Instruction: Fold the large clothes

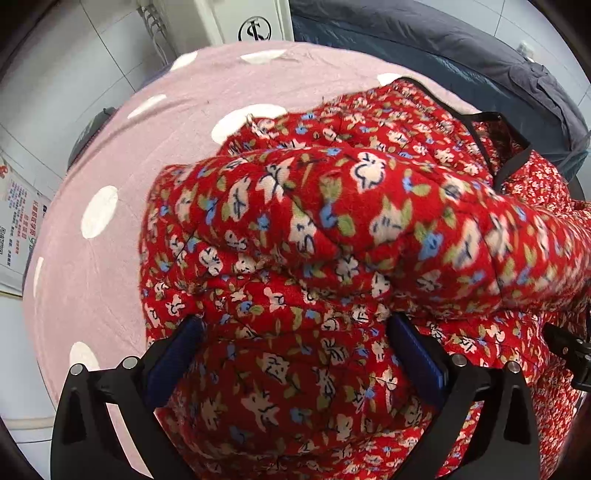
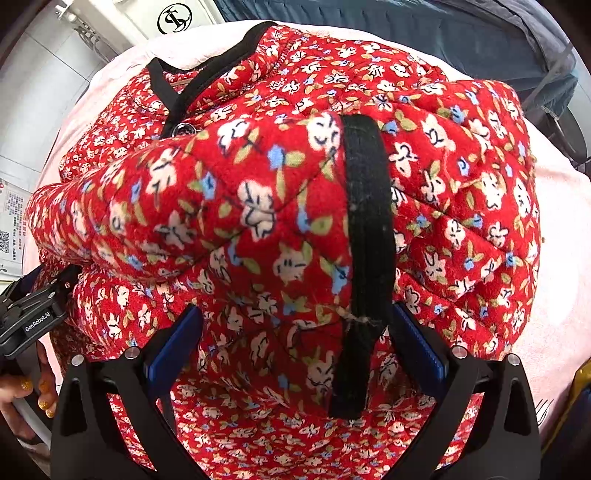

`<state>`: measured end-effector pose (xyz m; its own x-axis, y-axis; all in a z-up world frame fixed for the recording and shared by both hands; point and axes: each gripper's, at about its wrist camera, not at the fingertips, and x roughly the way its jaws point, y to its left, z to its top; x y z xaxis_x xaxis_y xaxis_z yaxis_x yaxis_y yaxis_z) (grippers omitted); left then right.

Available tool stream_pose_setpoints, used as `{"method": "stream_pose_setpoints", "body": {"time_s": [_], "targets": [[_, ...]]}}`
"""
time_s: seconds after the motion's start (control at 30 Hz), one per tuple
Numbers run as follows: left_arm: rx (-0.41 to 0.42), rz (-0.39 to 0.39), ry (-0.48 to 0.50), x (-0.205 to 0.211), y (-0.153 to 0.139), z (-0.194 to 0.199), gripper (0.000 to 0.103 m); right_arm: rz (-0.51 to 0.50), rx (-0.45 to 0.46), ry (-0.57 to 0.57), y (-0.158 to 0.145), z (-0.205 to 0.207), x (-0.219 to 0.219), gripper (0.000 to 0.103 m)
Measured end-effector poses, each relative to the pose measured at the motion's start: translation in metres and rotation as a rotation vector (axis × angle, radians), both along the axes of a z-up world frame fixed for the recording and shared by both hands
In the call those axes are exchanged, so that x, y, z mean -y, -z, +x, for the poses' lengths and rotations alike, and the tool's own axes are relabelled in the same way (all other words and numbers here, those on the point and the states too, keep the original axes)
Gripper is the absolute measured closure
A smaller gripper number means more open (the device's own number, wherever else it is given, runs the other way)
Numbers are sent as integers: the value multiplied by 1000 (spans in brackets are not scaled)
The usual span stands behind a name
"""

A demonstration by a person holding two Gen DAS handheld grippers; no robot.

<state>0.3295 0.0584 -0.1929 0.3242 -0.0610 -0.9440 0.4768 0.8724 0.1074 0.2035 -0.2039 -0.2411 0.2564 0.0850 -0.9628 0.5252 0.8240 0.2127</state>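
Observation:
A red quilted floral jacket (image 1: 332, 229) with black trim lies bunched on a pink polka-dot cloth (image 1: 110, 155). My left gripper (image 1: 295, 325) is wide open, its blue-padded fingers straddling the jacket's lower part below a folded sleeve. In the right wrist view the jacket (image 2: 258, 206) fills the frame, its sleeve with the black cuff (image 2: 365, 229) lying across the body. My right gripper (image 2: 295, 314) is wide open over the fabric just below the cuff. The left gripper's body (image 2: 33, 314) shows at the left edge.
A dark blue quilt (image 1: 480, 62) lies behind the pink cloth. A white cabinet with a logo (image 1: 255, 26) and tiled wall stand at the back. The pink cloth (image 2: 554, 258) extends right of the jacket. A hand with yellow nails (image 2: 33, 391) holds the left gripper.

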Motion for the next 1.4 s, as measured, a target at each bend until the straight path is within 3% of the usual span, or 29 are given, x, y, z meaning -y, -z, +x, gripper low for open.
{"method": "stream_pose_setpoints", "body": {"time_s": [0.13, 0.23, 0.37, 0.5, 0.7, 0.93, 1.2, 1.4], "targets": [[74, 12, 31, -4, -23, -27, 6, -21, 67, -10, -28, -29, -11, 5], [105, -25, 34, -15, -42, -49, 6, -22, 120, -30, -46, -59, -22, 5], [41, -135, -24, -49, -58, -73, 6, 8, 144, -26, -52, -112, -32, 5], [-31, -130, -24, -84, -54, -97, 6, 21, 114, -8, -40, -164, -35, 5], [-54, -78, 13, -128, -43, -143, 6, 43, 98, 102, -35, -237, -12, 5], [-103, -107, -15, -169, -38, -171, 7, 55, 66, 132, -20, -302, -3, 5], [-175, -139, -69, -217, -23, -189, 8, 93, 18, 137, -2, -350, -11, 5], [-184, -161, -15, -235, -22, -228, 9, 97, 14, 111, -3, -382, -16, 5]]}}
